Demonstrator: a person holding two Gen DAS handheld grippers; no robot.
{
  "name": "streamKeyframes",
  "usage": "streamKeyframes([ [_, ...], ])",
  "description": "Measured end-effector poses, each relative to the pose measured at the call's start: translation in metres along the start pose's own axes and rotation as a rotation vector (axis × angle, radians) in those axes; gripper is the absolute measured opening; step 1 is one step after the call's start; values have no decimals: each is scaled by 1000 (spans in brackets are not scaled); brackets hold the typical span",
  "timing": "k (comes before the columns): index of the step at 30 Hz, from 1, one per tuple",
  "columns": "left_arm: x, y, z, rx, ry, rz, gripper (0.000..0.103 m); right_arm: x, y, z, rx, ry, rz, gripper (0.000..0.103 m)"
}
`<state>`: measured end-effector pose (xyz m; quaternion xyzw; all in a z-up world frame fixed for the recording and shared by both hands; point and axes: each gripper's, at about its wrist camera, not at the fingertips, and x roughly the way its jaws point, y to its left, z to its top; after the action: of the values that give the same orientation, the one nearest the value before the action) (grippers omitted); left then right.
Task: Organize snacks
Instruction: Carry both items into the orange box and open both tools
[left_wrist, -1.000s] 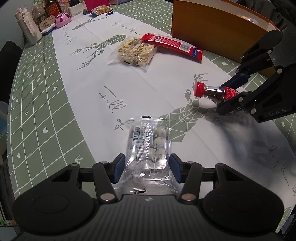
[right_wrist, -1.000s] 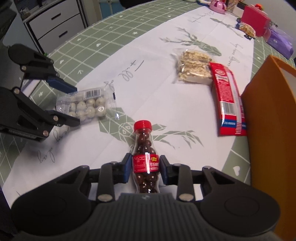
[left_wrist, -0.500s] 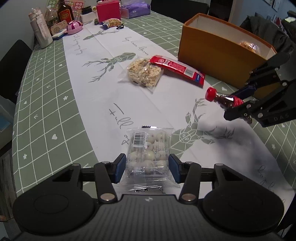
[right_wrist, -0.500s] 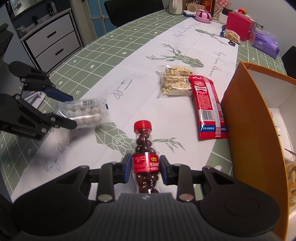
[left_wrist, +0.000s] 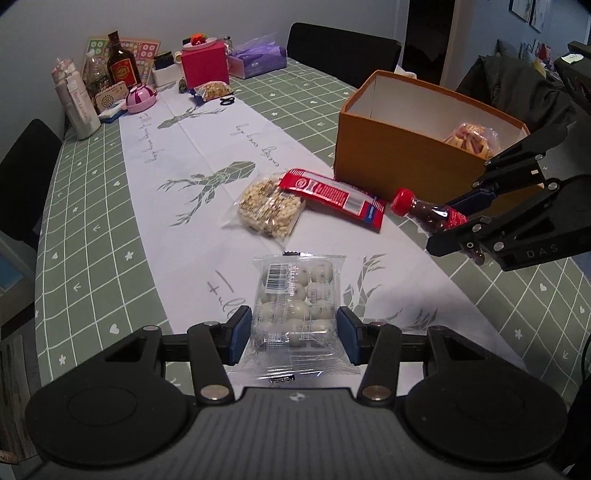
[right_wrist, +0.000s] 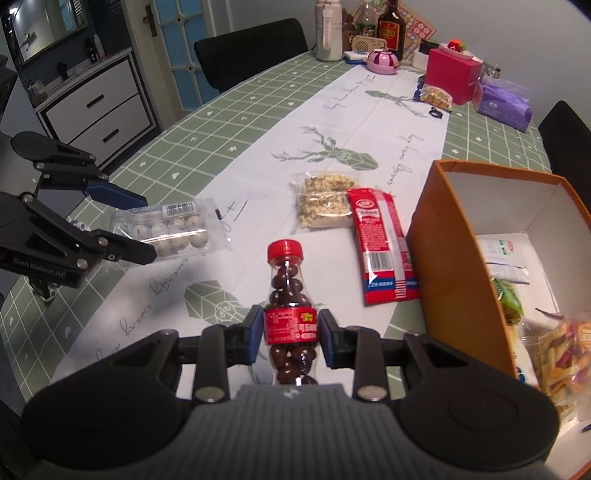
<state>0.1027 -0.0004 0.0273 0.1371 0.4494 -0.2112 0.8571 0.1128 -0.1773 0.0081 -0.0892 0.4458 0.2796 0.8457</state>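
My left gripper (left_wrist: 293, 330) is shut on a clear pack of white candy balls (left_wrist: 297, 302) and holds it above the table; the pack also shows in the right wrist view (right_wrist: 173, 230). My right gripper (right_wrist: 291, 338) is shut on a small red-capped bottle of chocolate beans (right_wrist: 290, 314), held in the air left of the open orange box (right_wrist: 454, 258). In the left wrist view the bottle (left_wrist: 424, 212) hangs in front of the box (left_wrist: 402, 162). A puffed-rice bar pack (left_wrist: 269, 208) and a red wrapper pack (left_wrist: 332, 195) lie on the white runner.
The orange box holds several snack bags (right_wrist: 561, 350). At the table's far end stand bottles (left_wrist: 120, 64), a red box (left_wrist: 205, 66), a purple tissue pack (left_wrist: 258, 59) and a pink case (left_wrist: 140, 98). Black chairs (left_wrist: 340, 48) surround the table.
Both grippers have risen from the table with their loads. The candy pack and the bottle are higher, and the bottle has moved nearer the orange box.
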Motion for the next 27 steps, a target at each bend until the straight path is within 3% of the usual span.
streamKeyframes([
  [8,2,-39,43,64,-44,-47,57,-35,-32,1,56,-81,-51,30],
  [27,40,-132,130,209,-97,-139,57,-82,-142,-36,275,-150,-161,30],
])
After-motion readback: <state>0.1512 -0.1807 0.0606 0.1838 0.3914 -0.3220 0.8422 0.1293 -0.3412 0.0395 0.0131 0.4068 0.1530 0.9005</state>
